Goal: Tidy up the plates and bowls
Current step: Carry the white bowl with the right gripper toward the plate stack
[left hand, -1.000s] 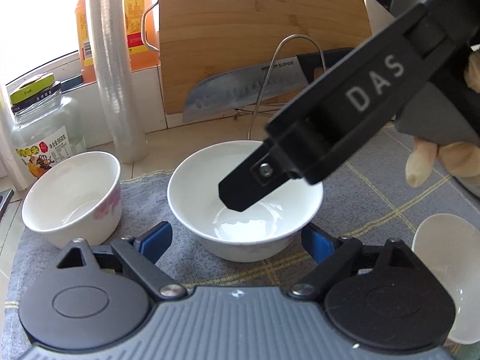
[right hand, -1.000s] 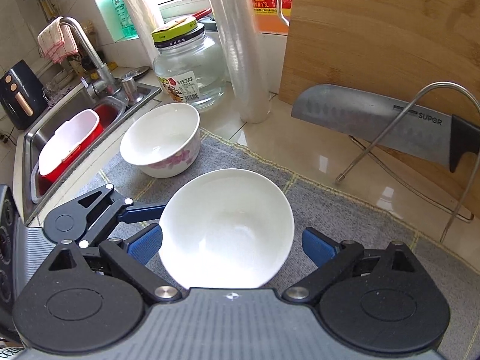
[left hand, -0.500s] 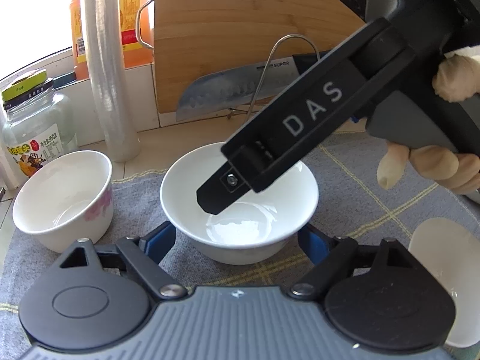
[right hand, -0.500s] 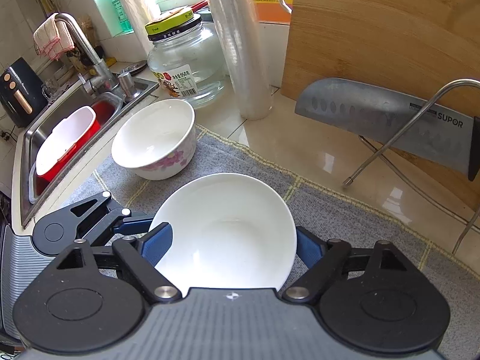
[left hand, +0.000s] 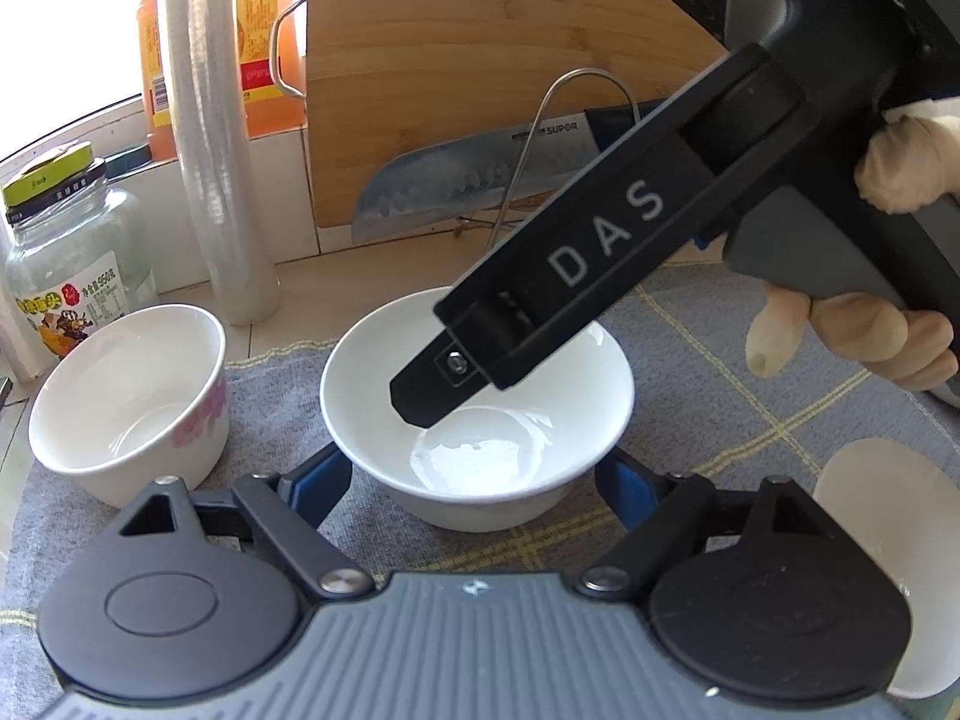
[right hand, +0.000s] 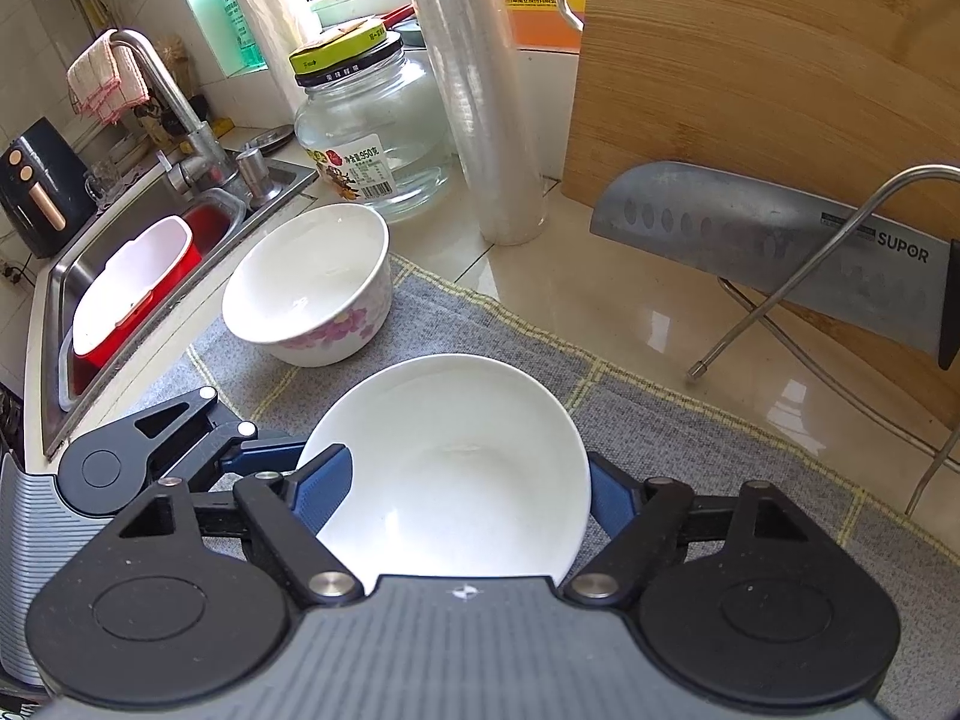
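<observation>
White porcelain bowl [right hand: 456,468]: rigid, glazed-slick, breakable; best held across opposite rim walls. Right tongs [right hand: 468,495] closing around it; left tongs [left hand: 474,480] closing, flanking it.

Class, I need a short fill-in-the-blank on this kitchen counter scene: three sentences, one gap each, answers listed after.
1. The plain white bowl sits on a ______ cloth.
2. The bowl with pink flowers stands between the plain bowl and the ______.
3. The knife leans against a wooden ______.

Missing words: grey; sink; cutting board
</observation>
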The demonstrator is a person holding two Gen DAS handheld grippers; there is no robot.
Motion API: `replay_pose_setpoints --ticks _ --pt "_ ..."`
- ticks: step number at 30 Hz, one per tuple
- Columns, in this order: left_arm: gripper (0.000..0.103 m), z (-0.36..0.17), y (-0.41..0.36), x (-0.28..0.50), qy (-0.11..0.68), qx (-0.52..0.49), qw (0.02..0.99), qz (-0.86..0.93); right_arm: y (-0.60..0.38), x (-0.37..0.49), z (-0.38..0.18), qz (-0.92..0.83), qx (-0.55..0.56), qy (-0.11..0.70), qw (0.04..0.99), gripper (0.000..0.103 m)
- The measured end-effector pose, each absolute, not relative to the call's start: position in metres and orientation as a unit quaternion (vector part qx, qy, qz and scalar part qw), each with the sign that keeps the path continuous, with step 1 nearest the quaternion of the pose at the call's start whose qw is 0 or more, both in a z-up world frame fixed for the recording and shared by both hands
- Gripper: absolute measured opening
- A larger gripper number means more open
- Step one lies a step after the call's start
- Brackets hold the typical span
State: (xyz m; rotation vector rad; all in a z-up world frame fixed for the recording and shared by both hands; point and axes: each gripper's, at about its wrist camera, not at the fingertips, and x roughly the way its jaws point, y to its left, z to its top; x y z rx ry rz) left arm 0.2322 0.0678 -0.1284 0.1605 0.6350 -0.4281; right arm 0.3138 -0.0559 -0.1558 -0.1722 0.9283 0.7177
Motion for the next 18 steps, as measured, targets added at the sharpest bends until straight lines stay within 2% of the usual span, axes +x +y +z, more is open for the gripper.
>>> replay_pose_setpoints --ticks 18 --pt "0.086 -0.1251 0.0696 0.2338 0.323 0.074 0.920 -0.210 -0.0564 0.3086 -0.1519 0.343 -0.077 0.435 0.829 0.086"
